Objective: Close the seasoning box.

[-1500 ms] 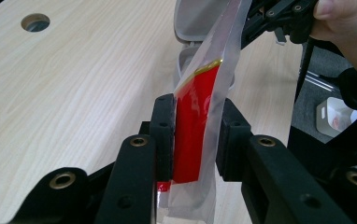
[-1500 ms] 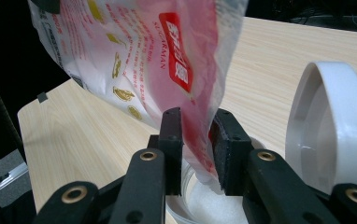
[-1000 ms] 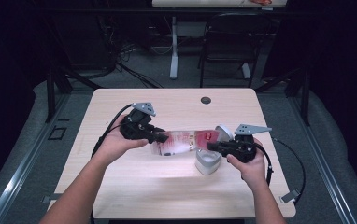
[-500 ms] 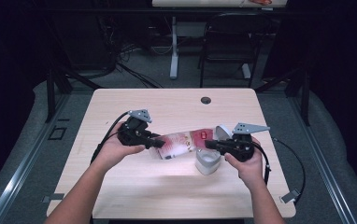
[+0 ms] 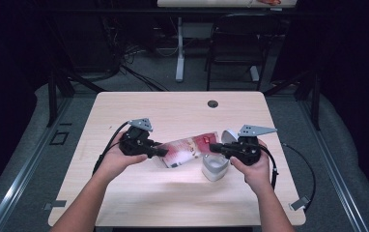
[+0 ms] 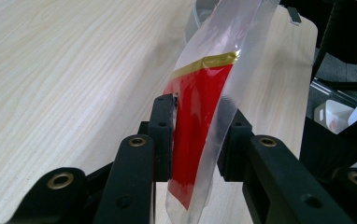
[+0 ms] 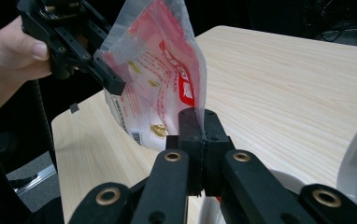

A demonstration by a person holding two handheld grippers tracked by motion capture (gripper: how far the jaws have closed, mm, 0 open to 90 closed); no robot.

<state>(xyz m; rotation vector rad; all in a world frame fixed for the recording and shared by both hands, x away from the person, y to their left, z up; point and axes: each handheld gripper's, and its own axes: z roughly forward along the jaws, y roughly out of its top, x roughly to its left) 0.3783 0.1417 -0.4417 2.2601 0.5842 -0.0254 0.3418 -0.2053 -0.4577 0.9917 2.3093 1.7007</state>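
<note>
The pouch (image 5: 188, 151) hangs stretched between both tools above the surface (image 5: 173, 111). The left hand-held gripper (image 5: 159, 152) clamps its red end; the right hand-held gripper (image 5: 215, 147), whose jaws have just been closing, pinches the other edge flat. A white container (image 5: 215, 166) sits just beneath the right one. Best to keep both grips firm and pull evenly so the film doesn't slip.

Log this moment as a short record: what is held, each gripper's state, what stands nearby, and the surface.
held item: red and clear plastic pouch, stretched between both grippers above the table
left gripper: jaws on either side of the pouch's red end, one pad against it, a gap at the other
right gripper: jaws have just been closing, now pinched shut on the pouch's edge
nearby: white container with its lid flipped open, below the right gripper
surface: light wooden table
</note>
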